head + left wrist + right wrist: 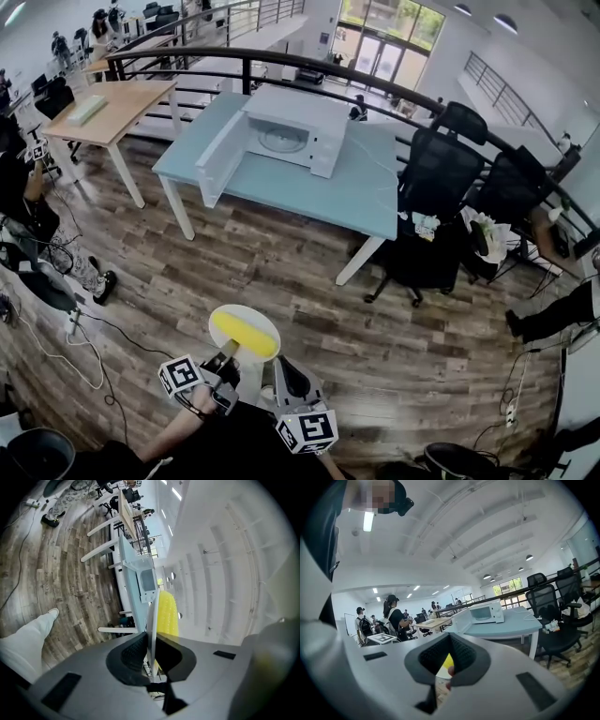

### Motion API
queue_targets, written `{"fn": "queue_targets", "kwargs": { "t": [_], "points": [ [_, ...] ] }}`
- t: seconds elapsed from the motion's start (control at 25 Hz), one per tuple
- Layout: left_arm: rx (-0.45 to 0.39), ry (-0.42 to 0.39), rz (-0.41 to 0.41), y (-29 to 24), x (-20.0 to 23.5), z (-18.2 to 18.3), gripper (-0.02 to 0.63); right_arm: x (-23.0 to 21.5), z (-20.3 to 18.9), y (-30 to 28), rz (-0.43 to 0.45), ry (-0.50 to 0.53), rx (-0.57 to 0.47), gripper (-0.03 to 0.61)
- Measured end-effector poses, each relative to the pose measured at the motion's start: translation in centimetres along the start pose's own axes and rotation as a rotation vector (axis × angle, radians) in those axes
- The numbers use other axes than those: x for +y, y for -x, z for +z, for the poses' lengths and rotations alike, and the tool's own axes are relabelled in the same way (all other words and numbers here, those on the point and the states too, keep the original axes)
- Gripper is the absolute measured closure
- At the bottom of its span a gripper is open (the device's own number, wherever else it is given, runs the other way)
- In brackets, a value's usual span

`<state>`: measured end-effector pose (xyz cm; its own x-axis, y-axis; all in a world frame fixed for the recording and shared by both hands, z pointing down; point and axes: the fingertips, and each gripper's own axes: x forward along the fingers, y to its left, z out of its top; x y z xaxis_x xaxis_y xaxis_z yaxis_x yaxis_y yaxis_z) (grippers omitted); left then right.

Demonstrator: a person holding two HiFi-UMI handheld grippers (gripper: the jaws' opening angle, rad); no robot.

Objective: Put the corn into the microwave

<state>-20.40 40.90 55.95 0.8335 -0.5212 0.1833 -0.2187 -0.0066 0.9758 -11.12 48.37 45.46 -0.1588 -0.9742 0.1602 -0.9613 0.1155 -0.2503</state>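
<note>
A yellow corn cob (245, 334) lies on a small white plate (265, 323) held over the wooden floor, close to me. My left gripper (226, 357) is shut on the plate's near rim. In the left gripper view the plate (151, 620) stands edge-on between the pads, with the corn (167, 613) beside it. My right gripper (284, 377) hangs just right of the plate, jaws together and holding nothing. The white microwave (286, 134) stands with its door open on a light blue table (309, 192) across the floor, also seen as the microwave (486, 612).
Two black office chairs (437, 183) stand right of the blue table. A wooden table (112, 105) is to its left, and a dark railing (309, 67) runs behind. Cables (56, 352) trail on the floor at left. People (393, 617) stand in the background.
</note>
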Motion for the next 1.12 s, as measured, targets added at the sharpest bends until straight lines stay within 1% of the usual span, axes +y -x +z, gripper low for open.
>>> {"fn": "queue_targets", "kwargs": {
  "t": [0.32, 0.6, 0.76, 1.12],
  "points": [
    [0.007, 0.013, 0.023, -2.8, 0.5, 1.4, 0.586, -1.4, 0.5, -2.8, -0.007, 0.006, 0.017, 0.569],
    [-0.002, 0.033, 0.045, -5.7, 0.9, 3.4, 0.586, -3.0, 0.5, -6.1, 0.017, -0.008, 0.041, 0.569],
    [-0.002, 0.021, 0.068, -7.8, 1.3, 4.8, 0.586, -4.2, 1.3, -8.3, 0.032, -0.003, 0.046, 0.569],
    [0.014, 0.013, 0.038, -13.4, -0.2, 8.0, 0.586, -7.7, 3.3, -12.8, 0.023, -0.011, 0.043, 0.569]
  ]
}}
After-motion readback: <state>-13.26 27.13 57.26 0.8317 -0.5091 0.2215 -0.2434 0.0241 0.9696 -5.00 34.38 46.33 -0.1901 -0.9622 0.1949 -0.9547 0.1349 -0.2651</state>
